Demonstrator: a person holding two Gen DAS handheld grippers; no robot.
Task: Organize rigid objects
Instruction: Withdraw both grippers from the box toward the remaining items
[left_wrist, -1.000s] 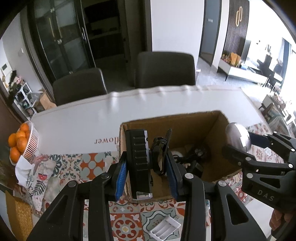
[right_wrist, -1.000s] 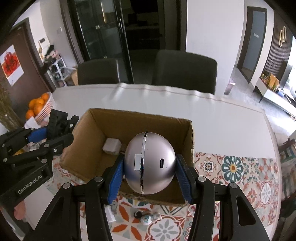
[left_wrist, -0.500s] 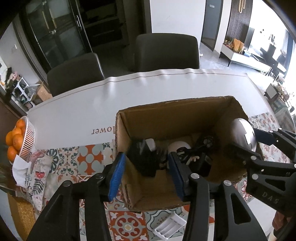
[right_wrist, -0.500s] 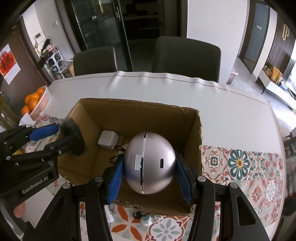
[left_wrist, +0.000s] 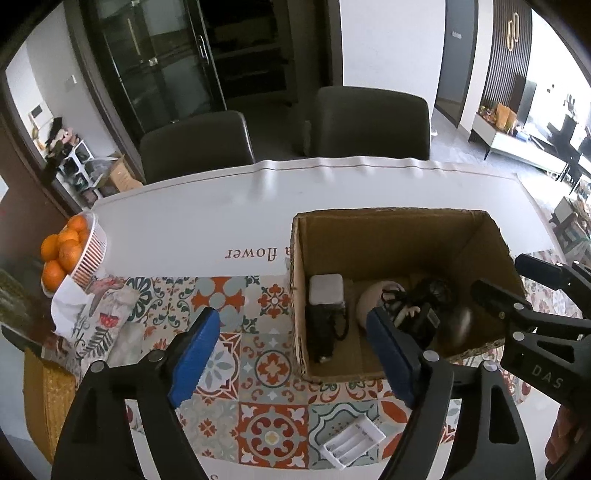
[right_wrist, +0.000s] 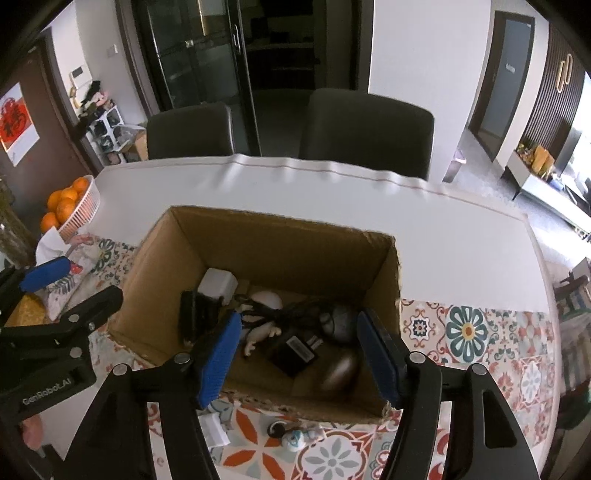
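An open cardboard box (left_wrist: 391, 229) (right_wrist: 280, 236) stands on the table. Inside lie a black device with a white block (left_wrist: 325, 317) (right_wrist: 197, 314), a black adapter with cable (right_wrist: 295, 350) (left_wrist: 424, 314), a small white figure (right_wrist: 264, 301) and the silver egg-shaped object (right_wrist: 341, 371) (left_wrist: 460, 325), blurred. My left gripper (left_wrist: 295, 354) is open and empty over the box's near left corner; it also shows in the right wrist view (right_wrist: 77, 280). My right gripper (right_wrist: 299, 354) is open and empty above the box; it also shows in the left wrist view (left_wrist: 517, 280).
A white battery holder (left_wrist: 352, 445) lies on the patterned mat in front of the box. A small round toy (right_wrist: 293, 439) and a white piece (right_wrist: 214, 430) lie there too. A basket of oranges (left_wrist: 70, 251) stands at the left. Two dark chairs (left_wrist: 369, 125) stand behind the table.
My left gripper opened, dropped the black device into the box and drew back left. My right gripper opened and the silver egg fell into the box.
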